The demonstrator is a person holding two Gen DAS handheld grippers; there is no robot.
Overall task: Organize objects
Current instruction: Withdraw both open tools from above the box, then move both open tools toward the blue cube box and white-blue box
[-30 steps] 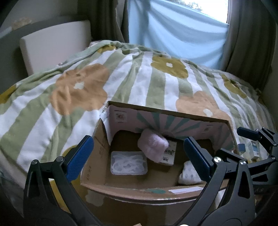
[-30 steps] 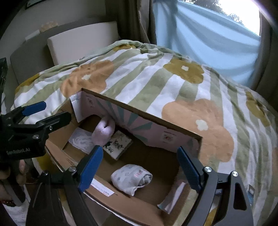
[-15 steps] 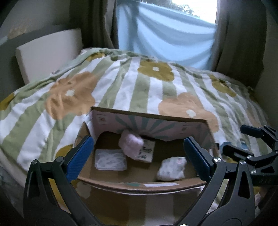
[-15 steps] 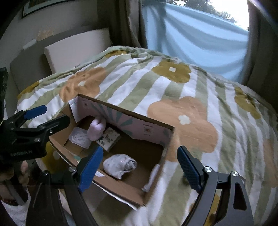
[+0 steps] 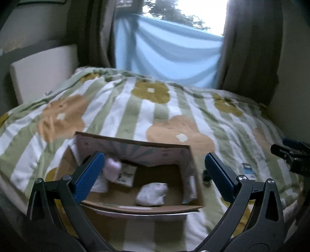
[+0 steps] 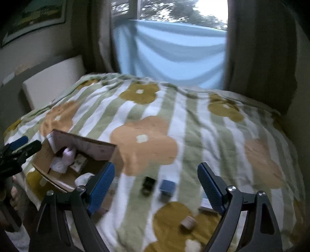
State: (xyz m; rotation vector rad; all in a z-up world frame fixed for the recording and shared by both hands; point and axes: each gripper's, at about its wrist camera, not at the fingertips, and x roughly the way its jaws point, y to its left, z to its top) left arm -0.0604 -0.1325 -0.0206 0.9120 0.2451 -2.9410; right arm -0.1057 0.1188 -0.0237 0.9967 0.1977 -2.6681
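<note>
Right wrist view shows your striped flower bedspread (image 6: pixel 193 120) carrying the cardboard box (image 6: pixel 81 143) near its front left corner, with a small dark item (image 6: pixel 148 185), a blue box (image 6: pixel 167 187) and a tan block (image 6: pixel 187 223) loose by the front edge. Your right gripper (image 6: pixel 155 182) is spread wide over them, holding nothing. Your left gripper (image 5: pixel 153 170) is equally spread and empty above the box, where a white bundle (image 5: pixel 152 194) and pink bundle (image 5: pixel 113 168) lie.

I'm in a home bedroom: a bed (image 6: pixel 193 120) fills the room under a striped, flowered blanket (image 5: pixel 124 108), with a padded headboard cushion (image 5: pixel 42 67) against the wall, dark curtains (image 6: pixel 259 48) beside a window (image 6: pixel 182 11) hung with pale blue cloth (image 5: pixel 170 52), and a framed picture (image 6: pixel 33 17) up on the wall
</note>
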